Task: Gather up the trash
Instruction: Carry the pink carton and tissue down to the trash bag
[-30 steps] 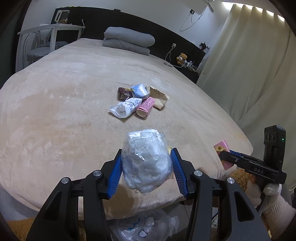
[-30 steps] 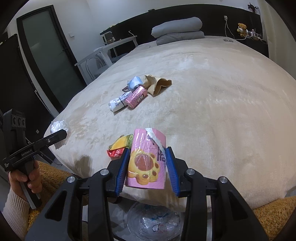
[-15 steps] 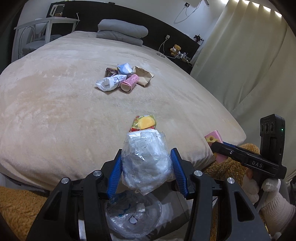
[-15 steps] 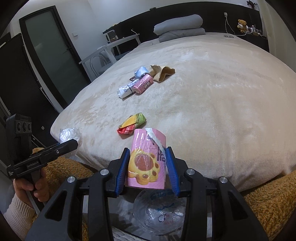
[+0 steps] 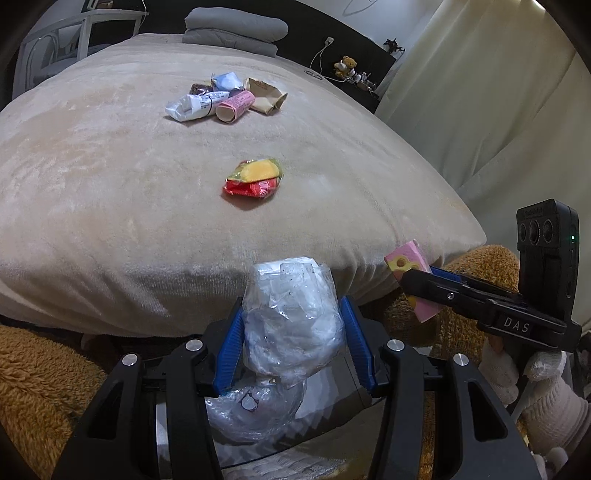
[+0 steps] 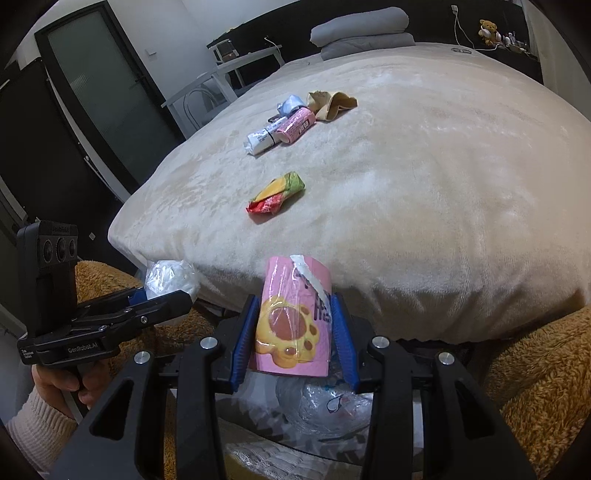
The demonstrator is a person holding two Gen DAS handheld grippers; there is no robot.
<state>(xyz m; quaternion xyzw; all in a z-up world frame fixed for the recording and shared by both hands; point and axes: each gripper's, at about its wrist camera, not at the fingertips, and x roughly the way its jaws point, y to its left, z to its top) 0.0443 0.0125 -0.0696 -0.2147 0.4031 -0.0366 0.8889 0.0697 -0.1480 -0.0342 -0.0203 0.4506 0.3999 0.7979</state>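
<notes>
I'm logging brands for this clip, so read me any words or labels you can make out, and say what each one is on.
"DAS": on the right gripper, seen from the left wrist.
"GenRobot.AI": on the left gripper, seen from the right wrist.
Print on the pink paw-print packet, the white wrapper and the pink roll: too small or blurred.

Beige bed [image 5: 110, 177] fills the frame centre. Grey folded pillows [image 5: 236, 29] at top centre. Small teddy bear [image 5: 345, 65] upper right, cream curtain [image 5: 498, 92] right. Dark door [image 6: 107, 88] upper left. White desk [image 6: 236, 62] top centre.
</notes>
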